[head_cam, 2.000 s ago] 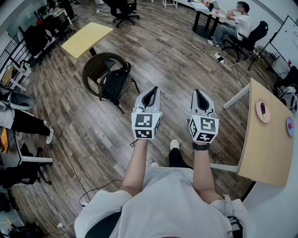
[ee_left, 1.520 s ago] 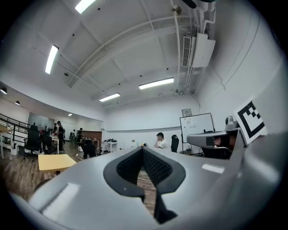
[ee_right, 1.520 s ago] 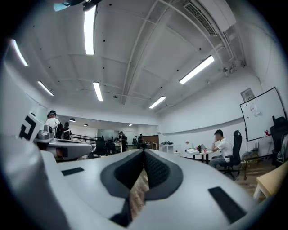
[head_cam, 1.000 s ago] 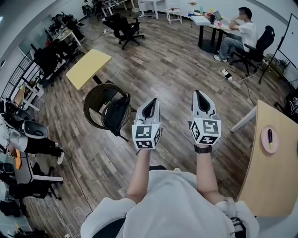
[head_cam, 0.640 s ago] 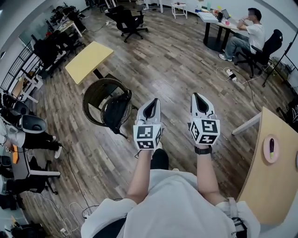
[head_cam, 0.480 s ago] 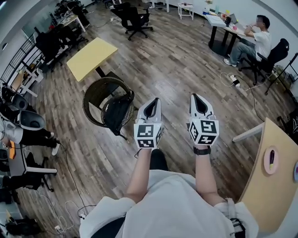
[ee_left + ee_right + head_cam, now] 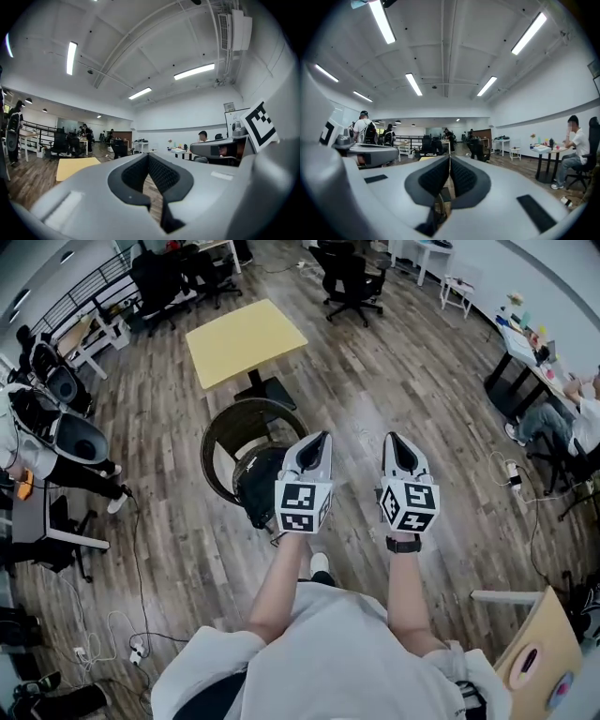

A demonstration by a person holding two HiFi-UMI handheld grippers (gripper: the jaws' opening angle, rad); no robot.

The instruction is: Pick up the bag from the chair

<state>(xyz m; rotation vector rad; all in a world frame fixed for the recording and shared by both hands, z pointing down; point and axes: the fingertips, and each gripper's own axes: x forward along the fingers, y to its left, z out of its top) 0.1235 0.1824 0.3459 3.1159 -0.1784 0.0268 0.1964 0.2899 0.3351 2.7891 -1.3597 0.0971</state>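
Note:
The black bag (image 7: 257, 486) hangs on the near side of a round dark wicker chair (image 7: 221, 430) on the wood floor. My left gripper (image 7: 322, 437) is held in the air just right of the bag and above it, jaws shut with nothing between them. My right gripper (image 7: 390, 438) is level with it, further right, also shut and holding nothing. Neither touches the bag. In the left gripper view the left gripper (image 7: 149, 155) points across the room, with neither bag nor chair in sight. The right gripper (image 7: 450, 158) points the same way.
A yellow table (image 7: 246, 341) stands just behind the chair. Black office chairs (image 7: 352, 277) are further back. People stand at the left (image 7: 42, 432), and a seated person (image 7: 579, 418) is at the right. Cables (image 7: 131, 638) trail over the floor at lower left. A wooden table corner (image 7: 536, 667) is at bottom right.
The person has walked toward the chair: chair and bag now lie close, just left of the left gripper. Both grippers stay shut, side by side.

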